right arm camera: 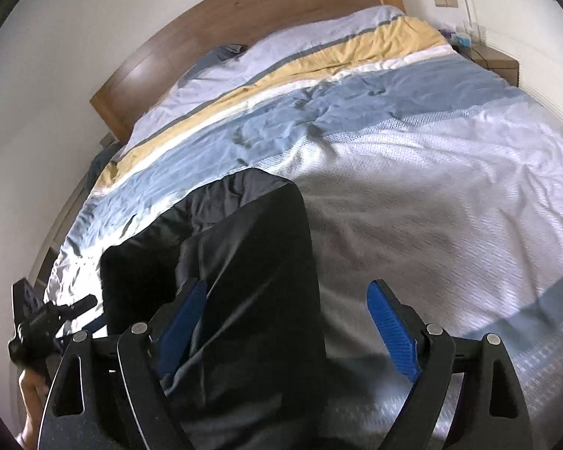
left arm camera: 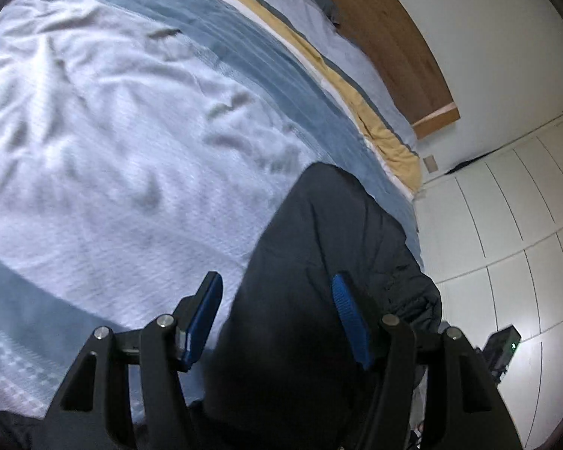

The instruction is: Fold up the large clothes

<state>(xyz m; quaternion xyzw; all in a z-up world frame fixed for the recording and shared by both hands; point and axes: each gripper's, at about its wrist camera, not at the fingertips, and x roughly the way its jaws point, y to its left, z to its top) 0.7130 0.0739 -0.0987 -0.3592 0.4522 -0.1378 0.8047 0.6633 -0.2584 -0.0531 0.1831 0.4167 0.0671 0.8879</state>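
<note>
A large black garment [left arm camera: 319,262] lies folded lengthwise on the bed's near left side; it also shows in the right wrist view [right arm camera: 244,262]. My left gripper [left arm camera: 277,285] is open, its blue pads [left arm camera: 347,307] wide apart just above the garment's near end. My right gripper [right arm camera: 289,296] is open too, with its left pad [right arm camera: 185,311] over the black cloth and its right pad over the bedspread. Neither holds the cloth. The left gripper also shows at the lower left of the right wrist view [right arm camera: 45,318].
The bed has a wrinkled pale blue bedspread [right arm camera: 431,187] with blue, white and yellow stripes toward the wooden headboard [right arm camera: 244,18]. White wardrobe doors [left arm camera: 506,225] stand beside the bed. A wooden nightstand [right arm camera: 495,60] is at the far right.
</note>
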